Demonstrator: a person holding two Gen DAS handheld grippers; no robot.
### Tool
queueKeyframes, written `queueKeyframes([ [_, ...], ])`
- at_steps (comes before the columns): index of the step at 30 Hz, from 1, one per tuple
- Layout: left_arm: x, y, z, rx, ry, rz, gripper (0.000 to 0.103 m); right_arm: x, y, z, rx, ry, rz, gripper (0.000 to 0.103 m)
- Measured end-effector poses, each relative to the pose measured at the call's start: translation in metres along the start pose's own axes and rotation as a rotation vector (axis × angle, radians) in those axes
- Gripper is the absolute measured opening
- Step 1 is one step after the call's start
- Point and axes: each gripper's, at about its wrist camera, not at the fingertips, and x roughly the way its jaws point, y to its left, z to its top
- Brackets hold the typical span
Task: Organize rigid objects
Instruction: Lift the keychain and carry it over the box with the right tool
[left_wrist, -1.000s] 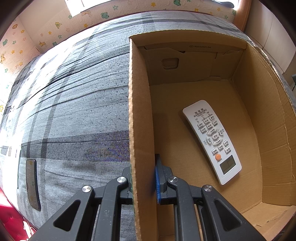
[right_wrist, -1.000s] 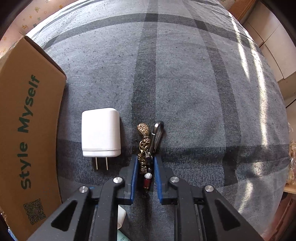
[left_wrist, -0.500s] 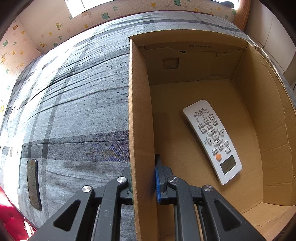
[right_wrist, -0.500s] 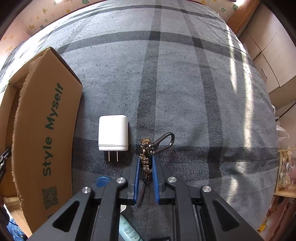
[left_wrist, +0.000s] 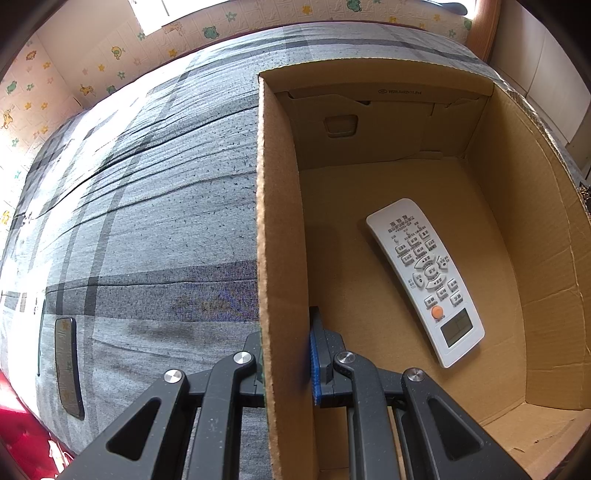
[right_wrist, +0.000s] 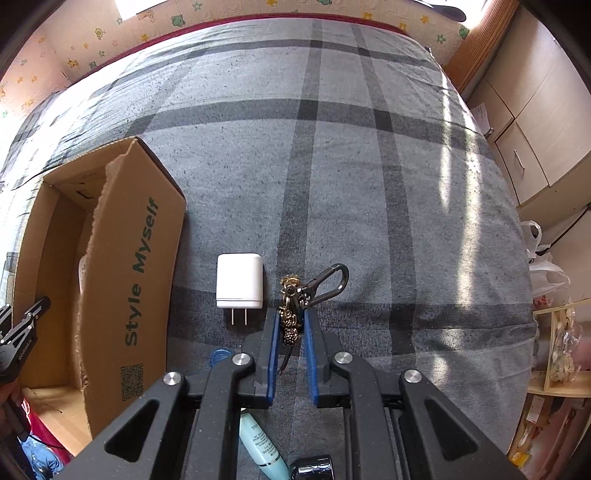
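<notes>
Right gripper is clamping the keychain; left gripper is pinching box wall, remote lying inside.

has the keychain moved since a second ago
Yes. The keychain, clamped in the right hand-held gripper, has lifted off the bedspread; the white charger now looks smaller and farther below.

Matt brown corrugated cardboard box with a raw fluted edge, smooth white plastic remote control, woven grey plaid bedspread, glossy white plastic charger with bare metal prongs, brassy metal keychain, dark steel carabiner, ridged blue gripper pads.
</notes>
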Motion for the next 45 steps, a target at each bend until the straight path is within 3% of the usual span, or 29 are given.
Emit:
queueKeyframes([
  [18,0.001,-0.002,-0.001,-0.002,-0.002,0.002,0.014,-0.060,0.036,0.017,-0.081,-0.098,0.014,0.012],
  [34,0.000,-0.002,-0.001,-0.002,-0.002,0.001,0.014,-0.097,0.103,0.029,-0.195,-0.164,0.081,0.012],
  [45,0.000,-0.001,-0.001,-0.003,-0.002,0.000,0.014,-0.094,0.156,0.030,-0.263,-0.165,0.138,0.012],
])
